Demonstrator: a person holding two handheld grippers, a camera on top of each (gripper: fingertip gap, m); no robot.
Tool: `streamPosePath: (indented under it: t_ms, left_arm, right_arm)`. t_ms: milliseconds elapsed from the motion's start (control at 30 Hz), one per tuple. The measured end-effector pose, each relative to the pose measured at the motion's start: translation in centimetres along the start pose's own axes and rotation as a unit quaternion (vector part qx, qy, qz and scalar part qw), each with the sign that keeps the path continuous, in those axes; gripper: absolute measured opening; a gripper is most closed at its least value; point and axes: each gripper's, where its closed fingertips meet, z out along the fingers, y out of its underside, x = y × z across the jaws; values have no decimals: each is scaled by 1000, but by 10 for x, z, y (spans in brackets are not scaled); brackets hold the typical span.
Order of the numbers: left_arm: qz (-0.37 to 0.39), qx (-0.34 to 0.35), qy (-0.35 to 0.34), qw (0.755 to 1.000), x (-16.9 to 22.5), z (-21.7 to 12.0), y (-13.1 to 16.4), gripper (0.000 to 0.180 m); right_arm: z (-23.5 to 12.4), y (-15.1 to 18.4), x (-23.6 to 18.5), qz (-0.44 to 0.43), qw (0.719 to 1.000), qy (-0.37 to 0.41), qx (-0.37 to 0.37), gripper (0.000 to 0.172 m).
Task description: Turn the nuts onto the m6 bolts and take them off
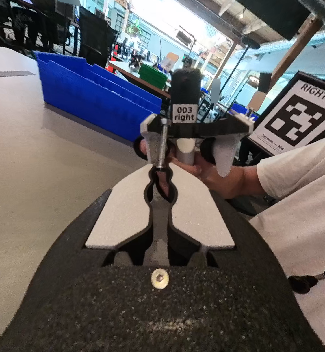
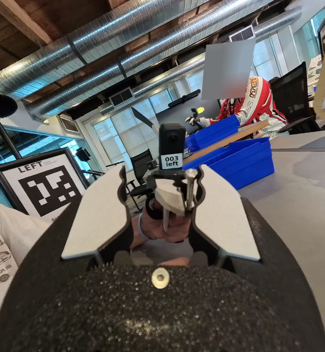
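Silver steel catches the light at the tips of my left gripper (image 1: 161,168): the bolt (image 1: 163,144) stands nearly upright there, its lower end pinched between my two pale pads, which are drawn in close with only a narrow slot behind the tips. The threaded shaft rises from the pinch, and a nut (image 1: 165,122) sits near its top end. My right gripper (image 2: 161,177) faces the left one and is spread wide, its fingers (image 2: 217,205) well apart with nothing pressed between them. In the right wrist view the bolt (image 2: 190,188) stands just beside the inner edge of my right-hand finger, inside the gap; whether it touches that finger I cannot tell. Looking from the left side, I see the right gripper's left-hand finger (image 1: 152,144) directly behind the bolt and its other finger (image 1: 224,154) far off to the side. Both tools are held above a grey table (image 1: 43,152). A blue bin (image 1: 93,95) rests on the table beyond the left gripper. A framed marker board (image 1: 298,118) stands behind my right hand (image 1: 220,181), and another (image 2: 43,190) stands behind the left.
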Motion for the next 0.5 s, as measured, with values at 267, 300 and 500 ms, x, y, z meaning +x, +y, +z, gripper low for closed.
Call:
streamPosePath:
  t_ms: [267,300,500]
  left_arm:
    - [-14,28,2,999,-4,-14,-9,10]
    - [-9,19,10,1000,1,-9,-6,10]
    - [-7,5,-2,1000,-3,-2,-2,10]
  right_arm:
    - [-2,0,8,0,1000,16,1,68]
    - [-1,0,9,1,1000,19,0,68]
    - [-1,1,3,-7,1000,14,0,72]
